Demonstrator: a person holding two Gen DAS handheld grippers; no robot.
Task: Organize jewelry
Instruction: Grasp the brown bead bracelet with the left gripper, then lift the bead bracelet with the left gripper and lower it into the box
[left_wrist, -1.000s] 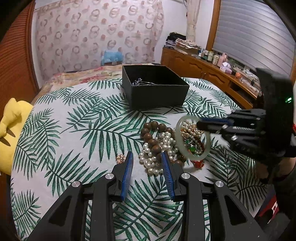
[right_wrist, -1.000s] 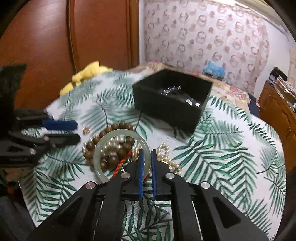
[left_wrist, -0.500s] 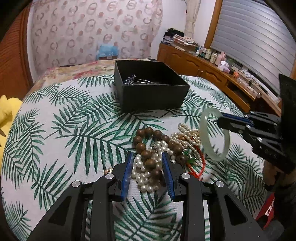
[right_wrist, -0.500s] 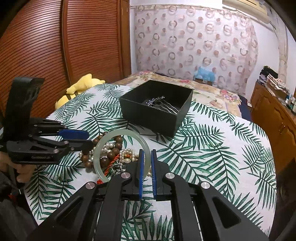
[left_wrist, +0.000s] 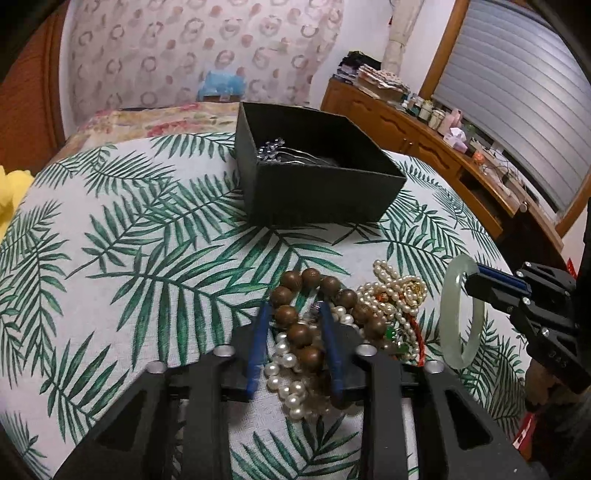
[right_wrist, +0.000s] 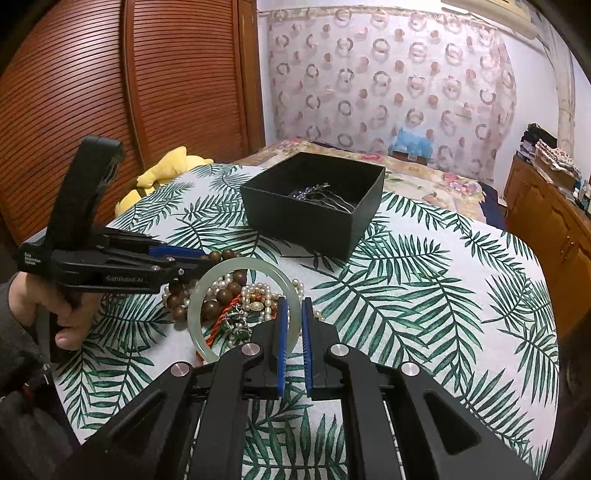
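A pile of jewelry lies on the leaf-print tablecloth: a brown wooden bead bracelet (left_wrist: 295, 317), white pearl strands (left_wrist: 288, 373) and a red cord piece (left_wrist: 415, 332). My left gripper (left_wrist: 293, 314) is open, its fingers straddling the wooden beads and pearls. My right gripper (right_wrist: 291, 306) is shut on a pale green jade bangle (right_wrist: 207, 291) and holds it above the pile; the bangle also shows in the left wrist view (left_wrist: 460, 314). A black open box (left_wrist: 317, 184) with silver hairpins (left_wrist: 275, 151) stands behind the pile.
The round table's tablecloth (left_wrist: 129, 240) drops off at the near and side edges. A yellow plush toy (right_wrist: 166, 166) lies off the table's left. A wooden dresser (left_wrist: 443, 147) with small items runs along the right wall.
My left gripper has moved forward and down over the pile, its fingers now around the wooden beads and pearls. My right gripper has lifted the bangle slightly away to the right.
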